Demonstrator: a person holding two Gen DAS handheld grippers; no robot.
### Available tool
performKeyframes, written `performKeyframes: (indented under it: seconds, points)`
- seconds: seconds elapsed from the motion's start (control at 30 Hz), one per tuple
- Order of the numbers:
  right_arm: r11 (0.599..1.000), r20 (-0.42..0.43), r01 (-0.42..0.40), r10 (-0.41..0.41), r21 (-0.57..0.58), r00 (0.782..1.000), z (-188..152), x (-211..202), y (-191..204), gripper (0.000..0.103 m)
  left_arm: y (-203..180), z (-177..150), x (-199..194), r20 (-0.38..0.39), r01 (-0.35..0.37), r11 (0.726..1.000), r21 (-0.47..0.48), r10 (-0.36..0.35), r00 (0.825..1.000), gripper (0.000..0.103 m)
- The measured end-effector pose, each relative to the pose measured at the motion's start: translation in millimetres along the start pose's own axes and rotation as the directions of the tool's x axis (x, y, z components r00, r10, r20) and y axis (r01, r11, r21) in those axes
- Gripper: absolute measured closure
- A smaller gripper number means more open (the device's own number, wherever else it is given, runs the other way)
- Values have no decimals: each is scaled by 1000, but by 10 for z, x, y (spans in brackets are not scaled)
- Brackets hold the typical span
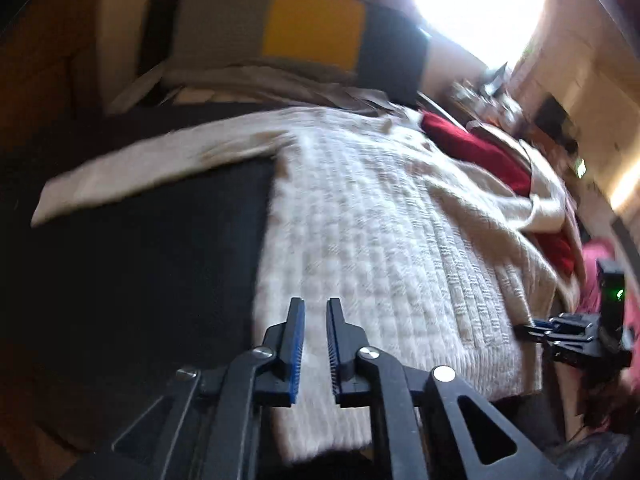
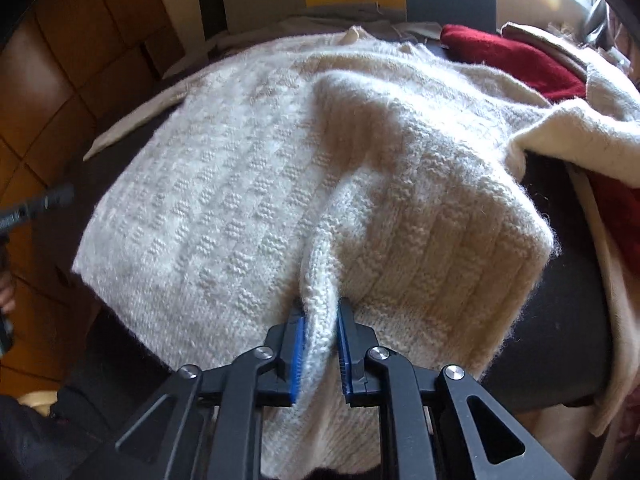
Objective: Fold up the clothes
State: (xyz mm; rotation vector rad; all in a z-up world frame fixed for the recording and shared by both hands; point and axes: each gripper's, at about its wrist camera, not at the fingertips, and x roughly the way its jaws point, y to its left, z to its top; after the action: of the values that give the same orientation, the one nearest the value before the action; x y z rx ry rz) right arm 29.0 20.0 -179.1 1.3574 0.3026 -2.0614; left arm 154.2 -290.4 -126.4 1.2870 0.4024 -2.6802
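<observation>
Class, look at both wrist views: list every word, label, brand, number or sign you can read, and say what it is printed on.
None can be read in either view.
The cream knit sweater, the red garment and both grippers show no print.
The clutter by the window is too blurred to read.

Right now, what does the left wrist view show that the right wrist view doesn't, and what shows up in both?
Only the left wrist view shows the left tool with nothing between its fingers, a bright window, and the whole spread sleeve on the dark surface.

Only the right wrist view shows the right tool pinching a raised ridge of the cream sweater, plus the tiled floor.

Both show the sweater, the red garment, and the grey and yellow cushion.
</observation>
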Motion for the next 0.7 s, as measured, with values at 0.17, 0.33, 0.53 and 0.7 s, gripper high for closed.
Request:
performKeyframes:
  seconds: [0.17, 0.33, 0.53, 0.7]
  points:
    - [999, -45, -36, 38, 27, 998, 18, -49, -92, 77, -133, -131, 365, -124, -45, 994, 100, 57, 991, 92]
    - [993, 68, -97, 93, 63, 993, 259, -298, -189, 77, -34, -73, 368, -129, 1, 999, 49, 5, 992, 92]
    - [988, 199, -72, 45, 133, 979, 1165, -162, -532, 77, -154, 784, 520, 10, -19, 985, 169, 17, 1000, 87]
    - [982, 264, -28, -23, 189, 964, 1988, 101, -851, 77, -390, 1701, 1029, 78, -28, 957, 288, 5, 997, 87]
